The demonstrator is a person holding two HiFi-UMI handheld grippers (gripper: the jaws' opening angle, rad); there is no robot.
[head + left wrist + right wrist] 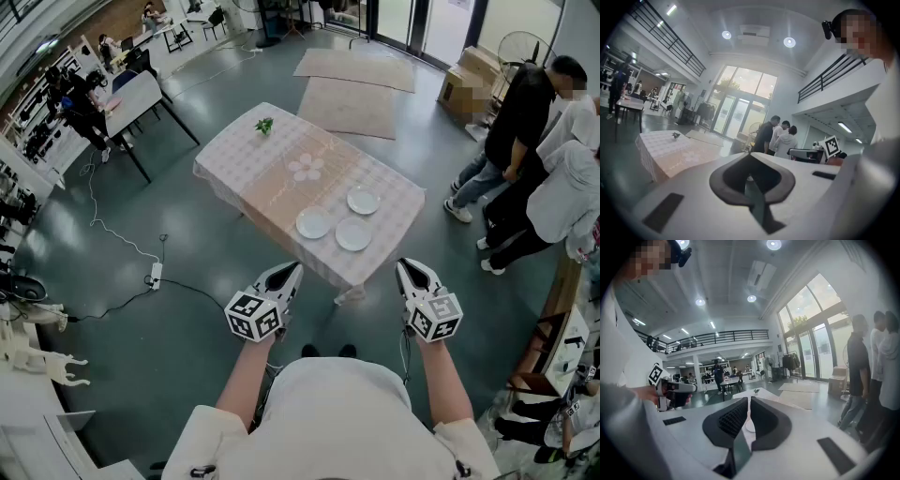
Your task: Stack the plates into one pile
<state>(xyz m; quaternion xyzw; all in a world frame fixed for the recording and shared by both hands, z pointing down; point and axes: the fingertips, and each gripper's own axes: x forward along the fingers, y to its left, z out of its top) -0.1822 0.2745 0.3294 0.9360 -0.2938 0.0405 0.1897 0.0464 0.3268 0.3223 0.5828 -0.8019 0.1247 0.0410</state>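
Stacking has not begun. Three white plates point(313, 223) lie separate, apparently not touching, at the tabletop's point(272, 159) lower-right end, mid-frame. The left hand-held gripper point(287, 272) and right hand-held gripper point(413, 269) hover below it, well short, both closed on nothing. The next move calls for approaching and opening one over a plate's rim.

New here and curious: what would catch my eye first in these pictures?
Three white plates lie unstacked on a checked table mid-hall. Before it the person holds a left gripper and right gripper, both shut and empty. Onlookers stand at the right.
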